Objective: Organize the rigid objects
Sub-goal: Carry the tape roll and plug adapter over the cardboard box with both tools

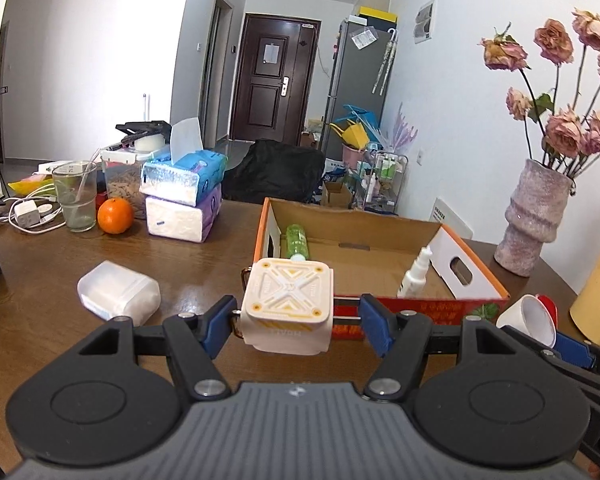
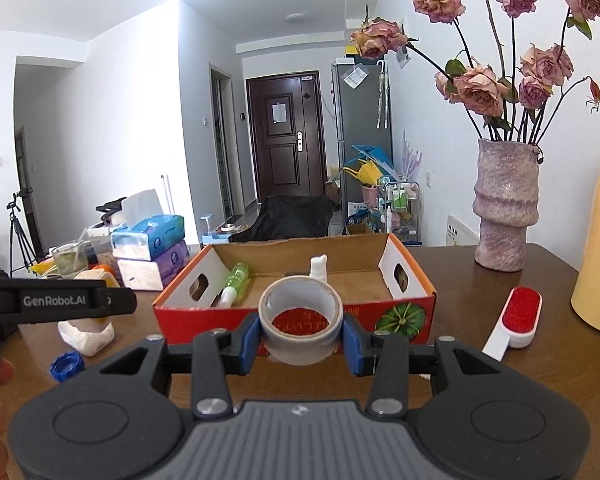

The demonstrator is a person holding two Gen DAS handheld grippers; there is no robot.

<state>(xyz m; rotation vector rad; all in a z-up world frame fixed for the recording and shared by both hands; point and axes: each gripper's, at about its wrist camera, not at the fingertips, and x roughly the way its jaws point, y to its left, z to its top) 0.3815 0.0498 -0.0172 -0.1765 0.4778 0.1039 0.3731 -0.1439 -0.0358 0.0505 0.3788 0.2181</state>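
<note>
- Left gripper (image 1: 287, 322): blue pads pinched a cream cube (image 1: 288, 306) from both sides, held above the table (image 1: 40, 280), just short of the box (image 1: 420, 304).
- Right gripper (image 2: 300, 338): pads clamped a tape roll (image 2: 300, 318), hole upward, in front of the box's red wall.
- Box: open cardboard, holding a green bottle (image 1: 297, 242) lying down and a white spray bottle (image 1: 414, 274).
- Table: lint brush (image 2: 518, 318), vase (image 2: 504, 204), blue cap (image 2: 67, 365).

Brown wooden table (image 1: 40, 280): cardboard box (image 2: 416, 300) mid-table, vase (image 2: 504, 204) near far right corner, lint brush (image 2: 518, 316) right of box, stacked tissue packs (image 1: 184, 200), orange (image 1: 115, 216), glass (image 1: 76, 200) far left, blue cap (image 2: 66, 365) near edge.
</note>
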